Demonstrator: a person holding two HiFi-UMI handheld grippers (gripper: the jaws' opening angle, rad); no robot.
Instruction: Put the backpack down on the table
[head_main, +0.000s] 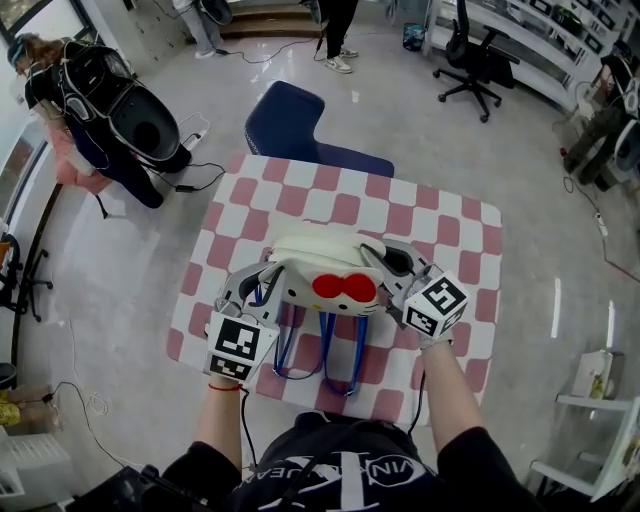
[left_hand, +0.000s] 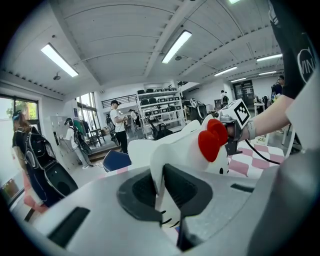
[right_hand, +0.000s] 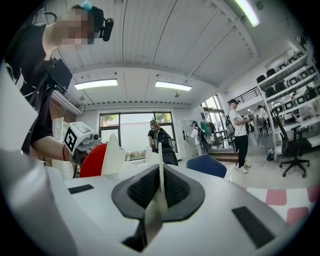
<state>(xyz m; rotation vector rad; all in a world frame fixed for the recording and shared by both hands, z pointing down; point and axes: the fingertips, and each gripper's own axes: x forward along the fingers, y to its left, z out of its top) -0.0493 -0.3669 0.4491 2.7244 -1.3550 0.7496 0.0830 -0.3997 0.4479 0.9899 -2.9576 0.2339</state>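
Glossy floor (head_main: 120, 270), office chair (head_main: 470, 62)

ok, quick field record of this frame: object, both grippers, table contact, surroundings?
object: white backpack with red bow, blue straps hanging on the person's side
left gripper: shut on a white flap of the backpack
right gripper: shut on a thin white edge of the backpack
position: held over the checkered table
table contact: cannot tell
surroundings: blue chair at the table's far side
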